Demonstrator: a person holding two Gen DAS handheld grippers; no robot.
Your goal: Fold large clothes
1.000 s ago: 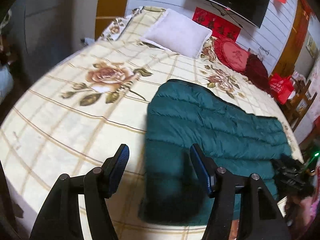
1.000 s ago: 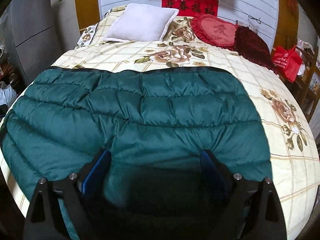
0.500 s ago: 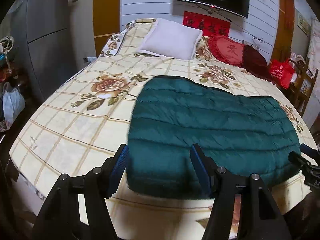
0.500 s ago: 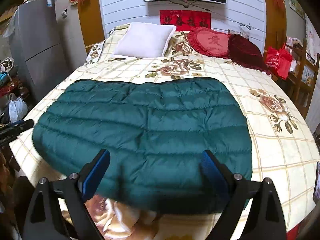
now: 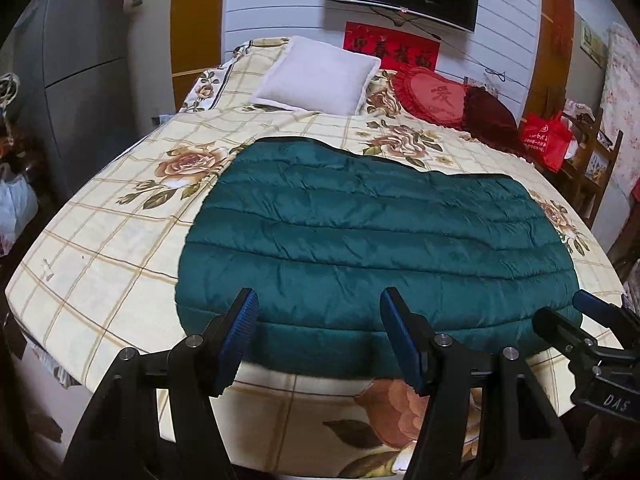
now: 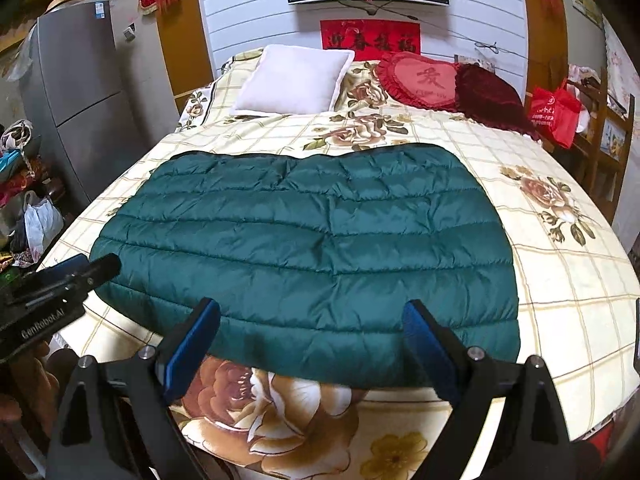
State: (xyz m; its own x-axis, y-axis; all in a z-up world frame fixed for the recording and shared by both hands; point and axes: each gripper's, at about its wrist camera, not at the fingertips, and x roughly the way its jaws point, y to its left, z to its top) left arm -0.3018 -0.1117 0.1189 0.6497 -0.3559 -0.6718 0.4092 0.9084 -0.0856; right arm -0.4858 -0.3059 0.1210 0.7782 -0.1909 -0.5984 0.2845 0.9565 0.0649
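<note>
Green quilted down jacket (image 5: pixel 372 248) lies flat across the foot half of the bed (image 5: pixel 100 264), near edge just short of the bed's end. Looks light, puffy, soft; shell shiny, likely slippery, and it will probably spring back from a crease. Best hold seems the near corners or hem, pinching both layers. Left gripper (image 5: pixel 316 336) and right gripper (image 6: pixel 310 346) both hover above the near hem, jaws wide, nothing held. Floral checked sheet, white pillow (image 6: pixel 294 80) and red cushions at the head; wall TV, fridge at left.

Dim indoor light, sharp centre, strong fisheye bending, dark corners.
</note>
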